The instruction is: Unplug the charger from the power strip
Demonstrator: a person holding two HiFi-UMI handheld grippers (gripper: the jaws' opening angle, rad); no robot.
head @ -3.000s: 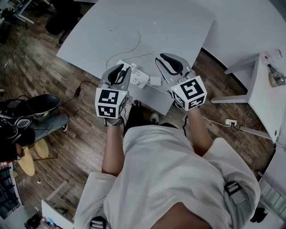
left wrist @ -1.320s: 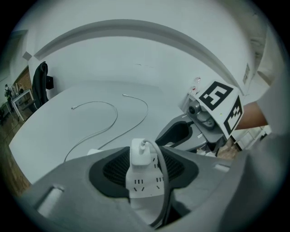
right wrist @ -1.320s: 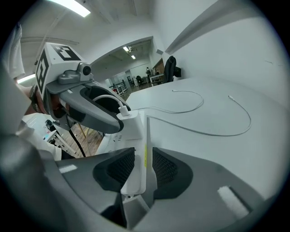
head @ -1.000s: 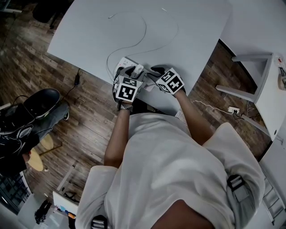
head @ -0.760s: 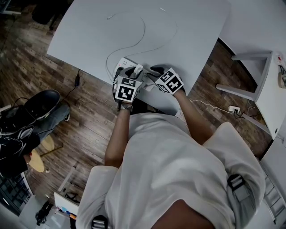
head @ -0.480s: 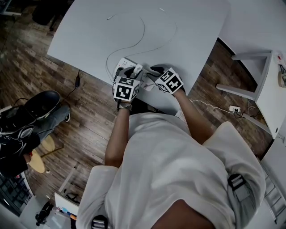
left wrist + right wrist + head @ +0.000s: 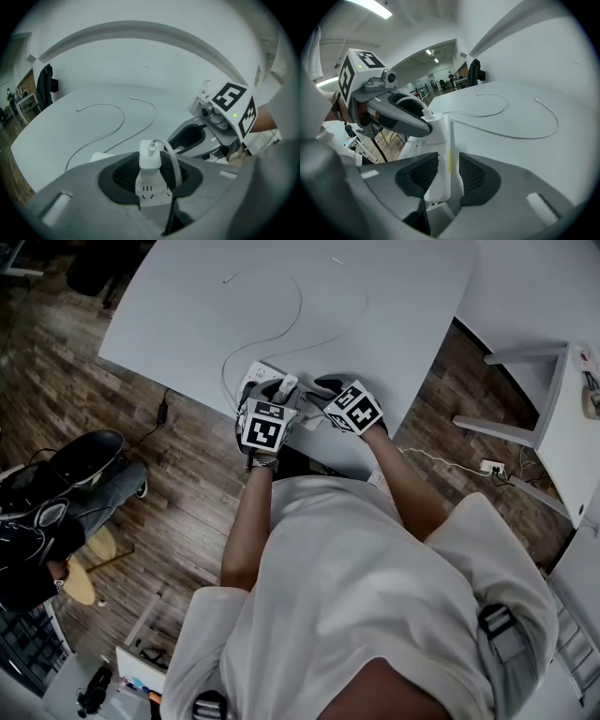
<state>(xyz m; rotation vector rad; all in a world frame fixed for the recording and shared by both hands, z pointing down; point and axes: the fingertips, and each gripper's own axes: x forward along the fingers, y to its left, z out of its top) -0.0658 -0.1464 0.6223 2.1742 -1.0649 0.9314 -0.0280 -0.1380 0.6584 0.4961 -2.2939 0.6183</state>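
A white power strip (image 7: 256, 375) lies near the front edge of the white table (image 7: 394, 324). A white charger (image 7: 150, 161) stands plugged into the power strip (image 7: 153, 196), with a thin white cable (image 7: 174, 161) arching out of its top. My left gripper (image 7: 152, 171) is shut on the charger, its pads on both sides. The jaws of my right gripper (image 7: 447, 172) are opening, with the end of the power strip (image 7: 440, 154) between them and the pads touching its sides. In the head view, left gripper (image 7: 274, 393) and right gripper (image 7: 323, 393) meet at the strip.
Loose white cable (image 7: 291, 324) curls over the far tabletop. The table's front edge runs just under my hands. A second white table (image 7: 553, 418) stands to the right, with a small socket block (image 7: 485, 495) on the wooden floor. A person's legs and shoes (image 7: 80, 460) are at the left.
Three seconds ago both grippers hung apart above the strip; they have since come down onto it. Over the last second neither hand has visibly moved.
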